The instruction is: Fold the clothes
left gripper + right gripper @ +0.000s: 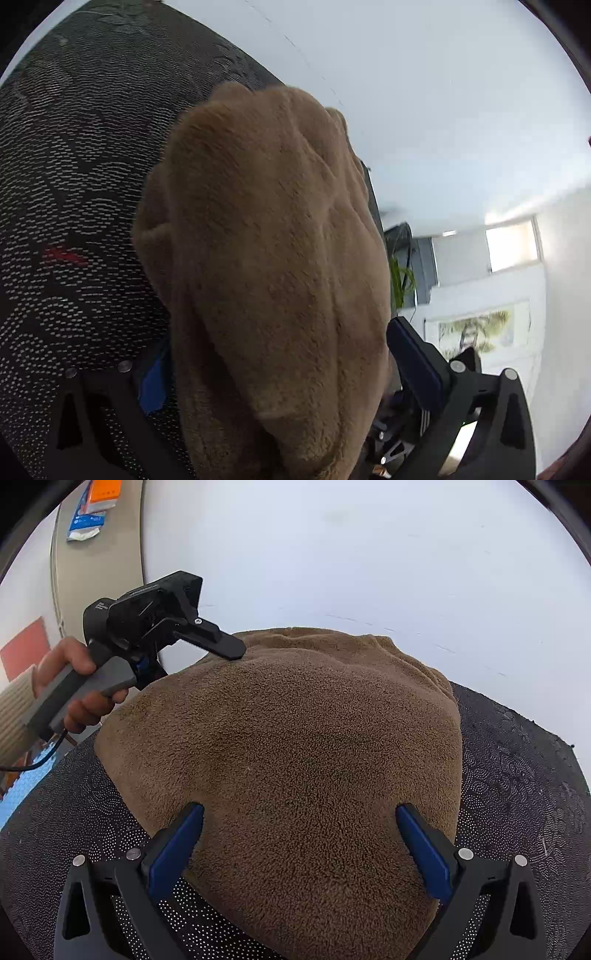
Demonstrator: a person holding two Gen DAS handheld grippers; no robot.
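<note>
White counter [351,554] under a black dotted mat [517,775]; white walls behind, with a bright window [511,247], a potted plant [400,280] and a framed palm picture [476,328] in the left wrist view.

Brown fleece garment [295,757] lies bunched on the mat, its far edge spilling past the mat onto the counter. Surface rumpled along the far right side; smoother in the middle.

Right gripper [299,834]: fingers spread wide, blue pads either side of the near part of the garment, the left pad [177,845] and right pad [421,845] at the cloth's edges. Not pinching anything; fabric sits between them.

Left gripper [225,646]: seen from the right wrist view at the garment's far left edge, a black finger laid over the top of the cloth. In its own view the left gripper [280,373] has fleece filling the gap between the fingers; one blue pad [417,362] shows clear on the right, the other mostly hidden behind the cloth. Fingers look parted with the garment between; cannot tell whether they press it.

Person's left hand [70,686] wraps the grey handle, ribbed beige sleeve at the wrist, black cable trailing below.

Far left: coloured packages [92,509] on a beige surface.
</note>
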